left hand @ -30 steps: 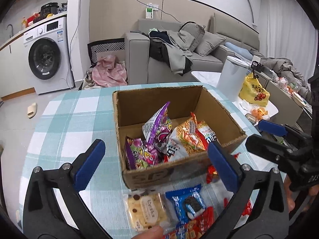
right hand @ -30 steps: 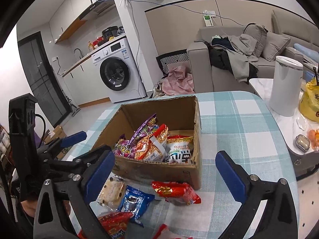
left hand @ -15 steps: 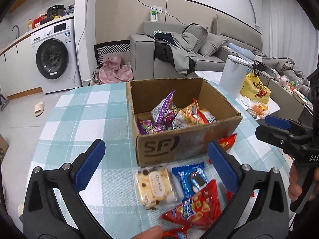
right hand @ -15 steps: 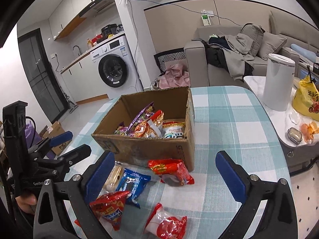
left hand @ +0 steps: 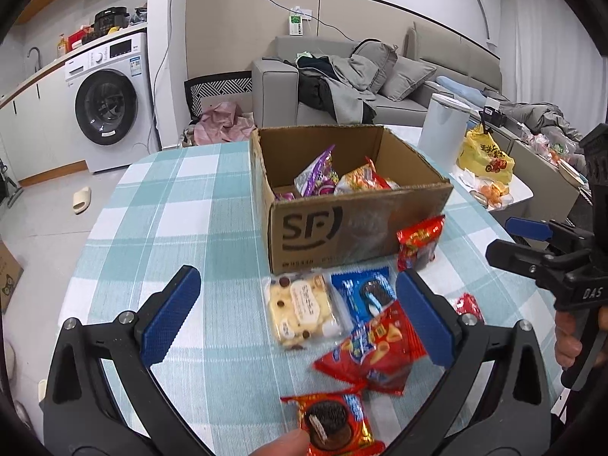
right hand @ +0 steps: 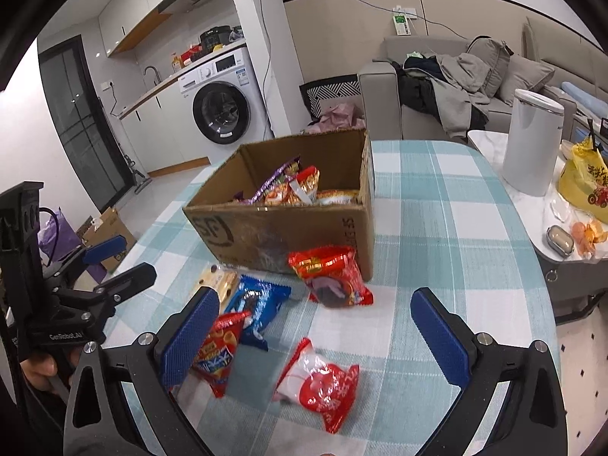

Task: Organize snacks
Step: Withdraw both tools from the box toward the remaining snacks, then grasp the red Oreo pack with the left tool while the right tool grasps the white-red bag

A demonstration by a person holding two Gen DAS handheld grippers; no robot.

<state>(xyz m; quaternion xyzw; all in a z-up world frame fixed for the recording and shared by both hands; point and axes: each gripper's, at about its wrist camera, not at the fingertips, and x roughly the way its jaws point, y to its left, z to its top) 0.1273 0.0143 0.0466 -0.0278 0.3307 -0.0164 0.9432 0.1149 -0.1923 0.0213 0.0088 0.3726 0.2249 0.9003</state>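
A cardboard box (left hand: 353, 228) (right hand: 281, 228) holding several snack bags stands on the checked table. In front of it lie loose snacks: a cookie pack (left hand: 300, 309), a blue Oreo pack (left hand: 366, 294) (right hand: 258, 304), a red chip bag (left hand: 374, 349) (right hand: 218, 349), a red Oreo pack (left hand: 334, 423), a red packet by the box (left hand: 420, 239) (right hand: 330, 275) and a red-and-clear packet (right hand: 323, 383). My left gripper (left hand: 296, 319) is open and empty above the snacks. My right gripper (right hand: 315, 338) is open and empty above the red-and-clear packet.
The teal checked tablecloth (left hand: 171, 220) covers a round table. A white bin (right hand: 532, 140) and a yellow bag (right hand: 585, 178) sit on a side table to the right. A washing machine (left hand: 110, 102) and sofa (left hand: 342, 76) stand behind.
Both grippers have pulled back from the box toward the table's near edge, so more loose snacks show in front. Both stay open and empty.
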